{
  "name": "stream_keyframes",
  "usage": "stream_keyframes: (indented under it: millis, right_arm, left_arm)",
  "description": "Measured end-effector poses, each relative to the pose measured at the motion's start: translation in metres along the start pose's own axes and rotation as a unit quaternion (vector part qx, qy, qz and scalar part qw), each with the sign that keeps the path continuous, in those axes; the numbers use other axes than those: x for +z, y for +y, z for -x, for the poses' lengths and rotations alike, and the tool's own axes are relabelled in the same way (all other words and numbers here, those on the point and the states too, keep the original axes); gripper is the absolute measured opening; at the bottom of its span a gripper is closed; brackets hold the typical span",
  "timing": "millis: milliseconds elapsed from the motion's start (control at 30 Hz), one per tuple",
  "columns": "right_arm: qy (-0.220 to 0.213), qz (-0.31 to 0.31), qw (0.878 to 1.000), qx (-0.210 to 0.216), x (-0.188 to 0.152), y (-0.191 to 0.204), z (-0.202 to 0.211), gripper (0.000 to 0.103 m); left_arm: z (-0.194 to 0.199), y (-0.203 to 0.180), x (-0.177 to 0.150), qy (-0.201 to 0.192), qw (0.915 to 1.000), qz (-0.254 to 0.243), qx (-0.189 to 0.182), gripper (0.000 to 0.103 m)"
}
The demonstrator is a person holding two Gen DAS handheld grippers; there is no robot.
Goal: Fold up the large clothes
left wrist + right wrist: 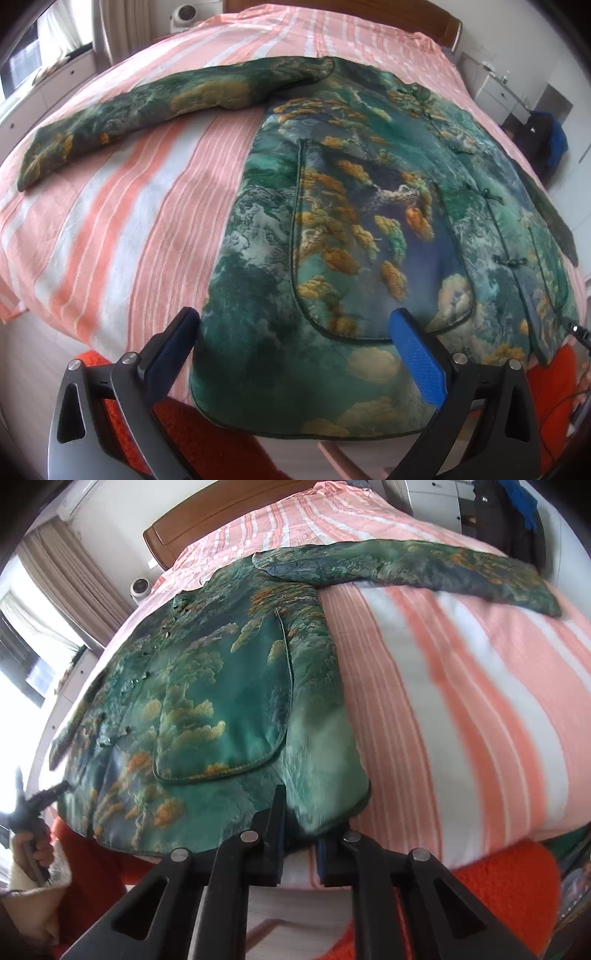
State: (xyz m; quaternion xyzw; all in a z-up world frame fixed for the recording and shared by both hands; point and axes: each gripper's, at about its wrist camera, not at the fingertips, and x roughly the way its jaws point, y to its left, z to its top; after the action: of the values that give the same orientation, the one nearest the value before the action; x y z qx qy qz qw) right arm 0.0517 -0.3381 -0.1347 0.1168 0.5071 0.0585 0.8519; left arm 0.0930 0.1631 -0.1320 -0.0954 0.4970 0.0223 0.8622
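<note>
A green jacket with gold cloud and tree prints (351,229) lies flat, front up, on a bed. One sleeve (122,110) stretches out to the left in the left wrist view; the other sleeve (424,568) stretches right in the right wrist view. My left gripper (295,332) is open, its fingers either side of the jacket's lower left hem, above it. My right gripper (301,823) is narrowly parted around the jacket's (221,709) lower right hem corner, with cloth bunched between the fingers; a firm grip is not clear.
The bed has a pink and white striped cover (122,229) and a wooden headboard (406,14). White drawers (506,92) and dark clothes (543,140) stand at the right, a window and curtain at the left. The person's orange sleeve (506,886) is near the bed's front edge.
</note>
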Motion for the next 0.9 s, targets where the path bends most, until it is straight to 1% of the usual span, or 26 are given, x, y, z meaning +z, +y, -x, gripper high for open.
stream_keyframes:
  millis: [100, 133, 167, 200, 233, 267, 300, 367, 433, 467, 500, 533, 567, 600, 633, 667, 700, 767, 833, 867, 900]
  right_arm:
    - [0.005, -0.002, 1.0, 0.0, 0.0, -0.004, -0.006, 0.013]
    - [0.007, -0.005, 1.0, 0.004, 0.002, -0.005, -0.007, 0.019]
    - [0.01, -0.009, 1.0, 0.006, 0.004, -0.007, -0.006, 0.031]
    - [0.014, -0.012, 1.0, 0.007, 0.007, -0.009, -0.004, 0.041]
    - [0.014, -0.016, 1.0, 0.012, 0.01, -0.013, 0.002, 0.057]
    - [0.006, -0.019, 1.0, 0.017, 0.014, -0.018, 0.009, 0.062]
    - [-0.003, -0.022, 1.0, 0.017, 0.019, -0.022, 0.017, 0.062]
    - [-0.022, -0.037, 0.999, 0.014, 0.037, -0.043, 0.035, 0.062]
    - [-0.053, -0.073, 0.996, 0.005, 0.063, -0.075, 0.051, 0.062]
    - [-0.073, -0.098, 0.992, 0.005, 0.075, -0.094, 0.057, 0.062]
    - [-0.094, -0.127, 0.987, 0.008, 0.087, -0.116, 0.062, 0.062]
    - [-0.114, -0.166, 0.98, 0.01, 0.1, -0.143, 0.064, 0.062]
    - [-0.125, -0.21, 0.97, 0.009, 0.111, -0.172, 0.062, 0.062]
    - [-0.132, -0.244, 0.961, 0.008, 0.117, -0.193, 0.058, 0.062]
    - [-0.138, -0.291, 0.947, 0.009, 0.123, -0.223, 0.048, 0.062]
    - [-0.141, -0.317, 0.938, 0.008, 0.125, -0.238, 0.042, 0.062]
    - [-0.149, -0.351, 0.924, 0.003, 0.127, -0.257, 0.032, 0.062]
    - [-0.156, -0.388, 0.908, 0.016, 0.129, -0.279, 0.016, 0.062]
    - [-0.175, -0.428, 0.886, 0.037, 0.132, -0.296, 0.001, 0.059]
    - [-0.185, -0.438, 0.879, 0.046, 0.135, -0.3, -0.004, 0.052]
    - [-0.192, -0.445, 0.874, 0.045, 0.139, -0.303, -0.008, 0.048]
  left_arm:
    - [0.002, -0.006, 0.003, -0.001, 0.9999, -0.006, 0.01, 0.102]
    - [0.006, -0.008, 0.004, -0.006, 0.9999, -0.007, 0.011, 0.102]
    - [0.012, -0.01, 0.006, -0.015, 0.9998, -0.008, 0.009, 0.102]
    - [0.021, -0.011, 0.008, -0.028, 0.9995, -0.009, 0.007, 0.102]
    - [0.029, -0.012, 0.011, -0.042, 0.999, -0.011, 0.006, 0.102]
    - [0.037, -0.014, 0.014, -0.055, 0.9984, -0.011, 0.005, 0.102]
    - [0.045, -0.015, 0.016, -0.068, 0.9976, -0.01, 0.005, 0.102]
    - [0.057, -0.018, 0.022, -0.088, 0.9961, -0.005, 0.0, 0.102]
    - [0.064, -0.019, 0.028, -0.1, 0.9949, 0.002, -0.008, 0.102]
    - [0.068, -0.021, 0.03, -0.107, 0.9942, 0.006, -0.011, 0.102]
    - [0.07, -0.023, 0.032, -0.113, 0.9934, 0.009, -0.014, 0.102]
    - [0.071, -0.023, 0.033, -0.117, 0.9929, 0.012, -0.015, 0.102]
    - [0.071, -0.024, 0.034, -0.119, 0.9927, 0.014, -0.015, 0.102]
    - [0.07, -0.024, 0.034, -0.119, 0.9927, 0.015, -0.012, 0.102]
    - [0.069, -0.026, 0.035, -0.116, 0.9932, 0.014, -0.008, 0.102]
    - [0.067, -0.026, 0.035, -0.111, 0.9937, 0.013, -0.002, 0.102]
    - [0.066, -0.026, 0.034, -0.107, 0.9941, 0.013, 0.004, 0.102]
    - [0.063, -0.023, 0.034, -0.099, 0.9949, 0.016, 0.015, 0.102]
    - [0.06, -0.018, 0.034, -0.09, 0.9954, 0.026, 0.021, 0.102]
    - [0.058, -0.015, 0.034, -0.087, 0.9955, 0.032, 0.022, 0.102]
    - [0.056, -0.012, 0.034, -0.086, 0.9953, 0.038, 0.023, 0.102]
